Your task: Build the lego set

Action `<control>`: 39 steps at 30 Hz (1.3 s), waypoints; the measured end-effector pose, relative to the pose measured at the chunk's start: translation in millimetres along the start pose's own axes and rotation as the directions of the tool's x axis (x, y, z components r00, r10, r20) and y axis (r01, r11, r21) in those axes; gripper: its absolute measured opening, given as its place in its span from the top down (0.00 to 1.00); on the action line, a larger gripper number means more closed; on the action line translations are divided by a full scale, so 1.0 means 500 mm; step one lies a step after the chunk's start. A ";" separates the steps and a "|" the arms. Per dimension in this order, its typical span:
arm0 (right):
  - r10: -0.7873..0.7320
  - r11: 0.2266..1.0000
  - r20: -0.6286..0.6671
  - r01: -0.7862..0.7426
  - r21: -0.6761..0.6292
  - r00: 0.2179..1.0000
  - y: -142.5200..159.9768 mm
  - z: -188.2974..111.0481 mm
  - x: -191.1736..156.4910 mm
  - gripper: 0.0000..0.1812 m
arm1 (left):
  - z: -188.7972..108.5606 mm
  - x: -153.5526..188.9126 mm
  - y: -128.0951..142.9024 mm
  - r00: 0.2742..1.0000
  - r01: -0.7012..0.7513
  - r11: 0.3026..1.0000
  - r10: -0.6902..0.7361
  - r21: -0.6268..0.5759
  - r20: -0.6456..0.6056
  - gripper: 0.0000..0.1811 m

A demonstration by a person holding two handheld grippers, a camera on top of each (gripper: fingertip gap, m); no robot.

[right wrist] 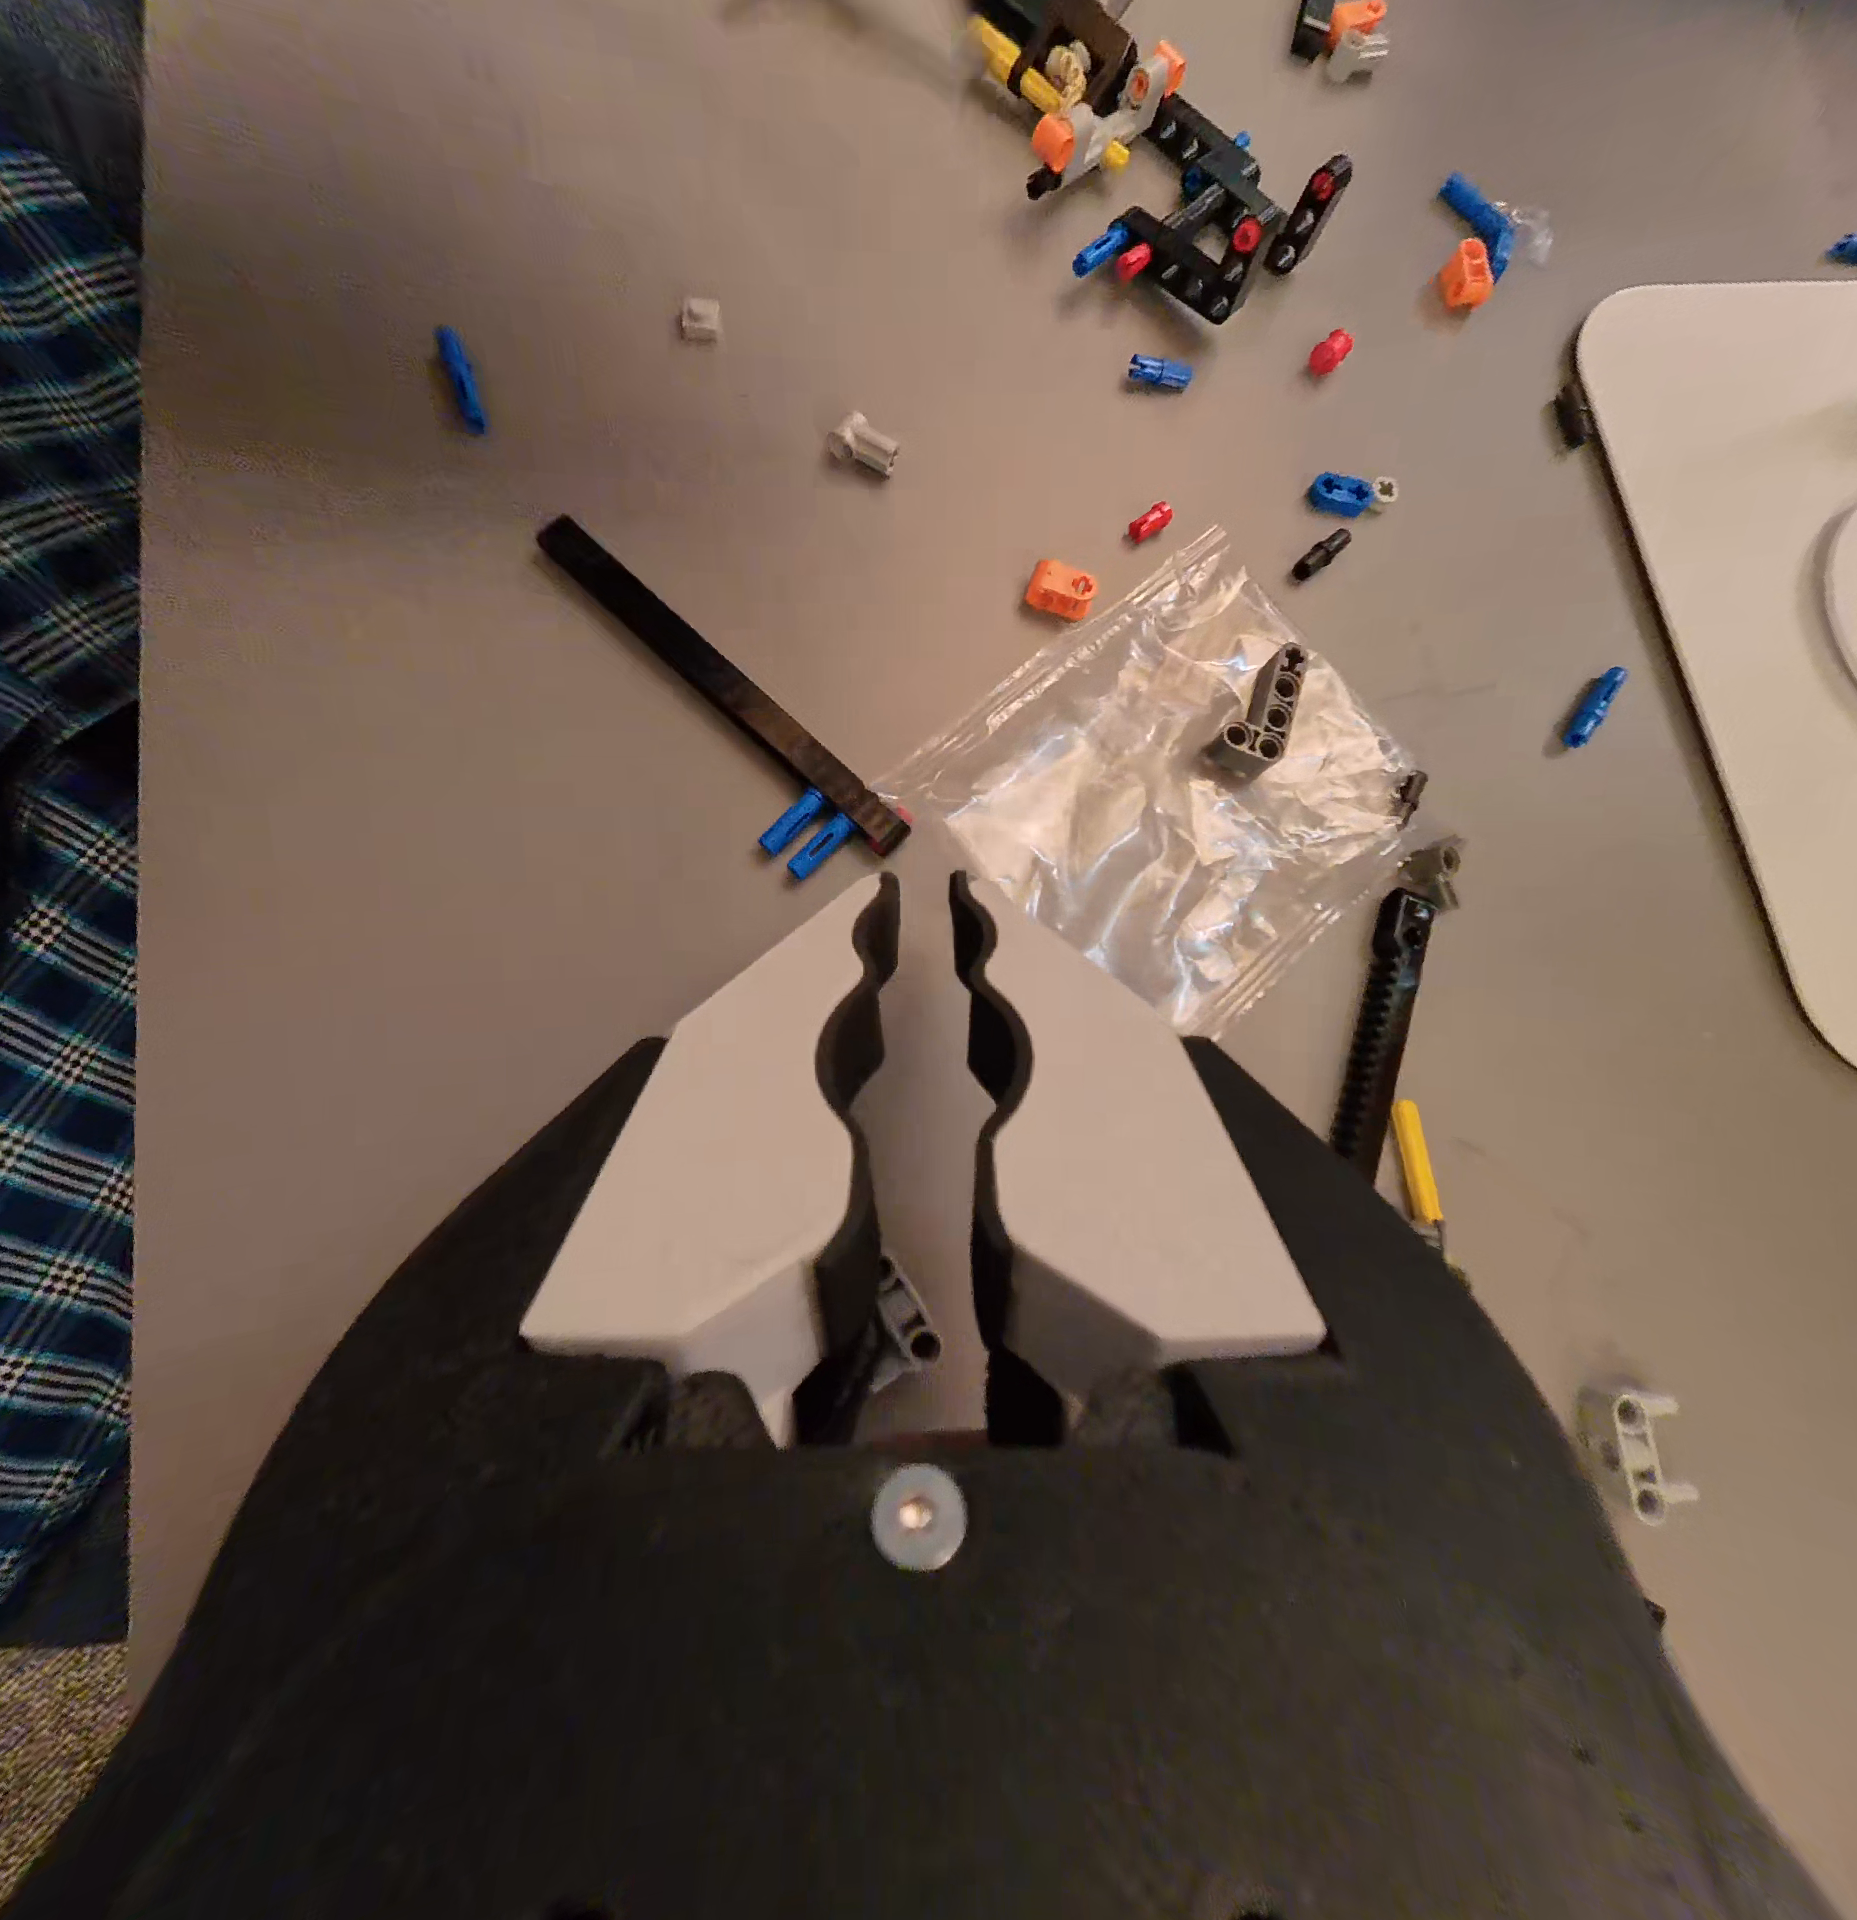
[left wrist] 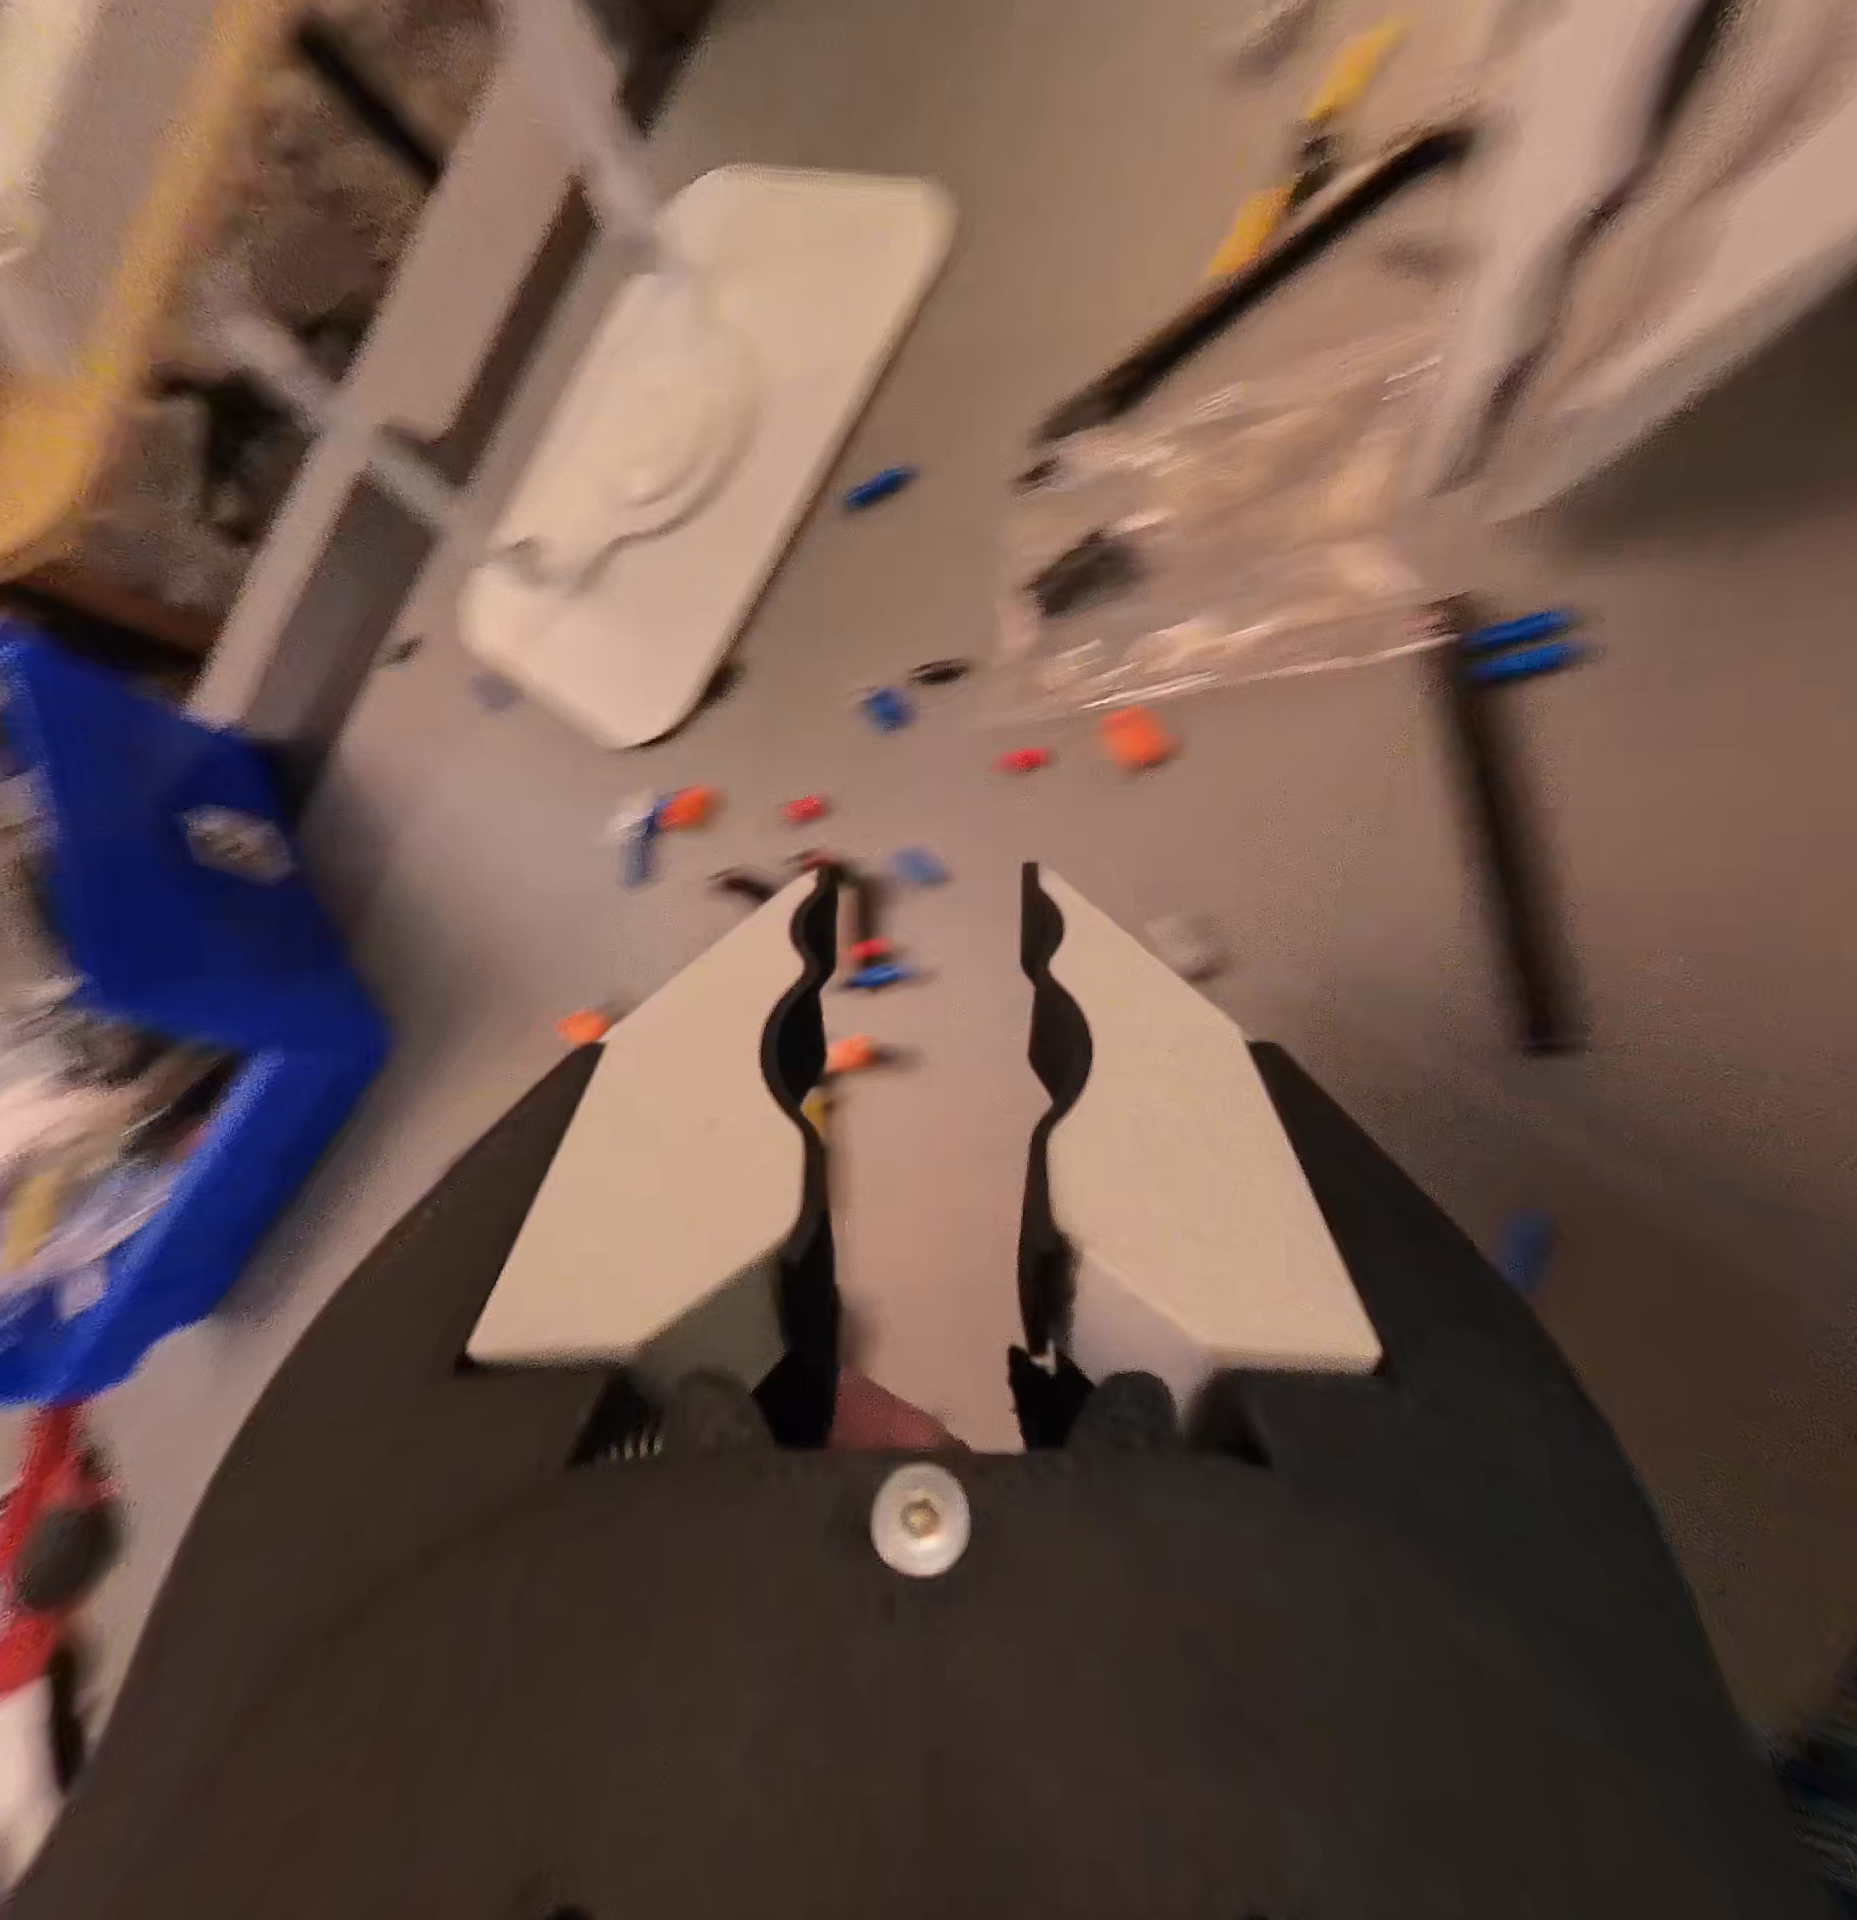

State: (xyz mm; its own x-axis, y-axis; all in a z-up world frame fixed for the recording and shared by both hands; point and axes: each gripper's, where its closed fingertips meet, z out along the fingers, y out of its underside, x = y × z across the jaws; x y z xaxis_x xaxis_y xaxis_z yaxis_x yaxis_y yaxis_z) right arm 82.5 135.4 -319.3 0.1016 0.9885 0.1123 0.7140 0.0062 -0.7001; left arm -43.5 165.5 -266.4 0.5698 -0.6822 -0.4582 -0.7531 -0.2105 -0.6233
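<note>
My right gripper (right wrist: 924,883) hovers over the grey table with its jaws a narrow gap apart and nothing between the tips. Just ahead of it lies a long black beam (right wrist: 716,681) with two blue pins (right wrist: 804,826) at its near end. A clear plastic bag (right wrist: 1142,810) holds a dark grey angled beam (right wrist: 1256,712). A partly built black, orange and yellow assembly (right wrist: 1184,177) lies at the far side. A grey piece (right wrist: 908,1325) shows low in the gap, under the fingers. The left wrist view is motion-blurred; my left gripper (left wrist: 924,883) is open and empty above loose pieces.
A white board (right wrist: 1755,623) lies at the right; it also shows in the left wrist view (left wrist: 716,447). A black toothed rack (right wrist: 1386,1018) and a yellow axle (right wrist: 1417,1158) lie beside my right gripper. A blue box (left wrist: 176,935) stands left. Plaid cloth (right wrist: 51,727) lies past the table's left edge. One gripper's finger ends stand about 15 centimetres off the other's. To reach the grey piece (right wrist: 908,1325) in a straight line is about 8 centimetres for my right fingers, about 20 centimetres for my left.
</note>
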 end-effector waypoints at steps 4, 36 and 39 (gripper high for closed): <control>0.007 0.999 -0.015 -0.006 0.037 1.000 -0.008 -0.016 0.009 0.95 | 0.016 -0.191 0.081 0.983 -0.115 0.987 0.129 -0.110 0.132 0.84; 0.019 0.992 -0.080 -0.009 0.126 0.997 -0.036 -0.072 0.064 0.95 | 0.138 -0.309 0.179 0.971 -0.240 0.959 0.234 -0.150 -0.059 1.00; 0.017 0.989 -0.083 -0.005 0.146 0.996 -0.049 -0.077 0.064 0.95 | 0.120 -0.312 0.157 0.981 -0.192 0.976 0.187 -0.104 -0.055 1.00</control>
State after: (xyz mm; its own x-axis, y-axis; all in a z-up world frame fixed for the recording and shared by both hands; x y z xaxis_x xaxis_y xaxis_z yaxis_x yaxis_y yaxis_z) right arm 95.1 161.2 -271.2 0.1705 0.9726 0.1582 0.6044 0.0236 -0.7963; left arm -171.5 297.6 -281.9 0.3995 -0.7471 -0.5312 -0.8786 -0.1467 -0.4544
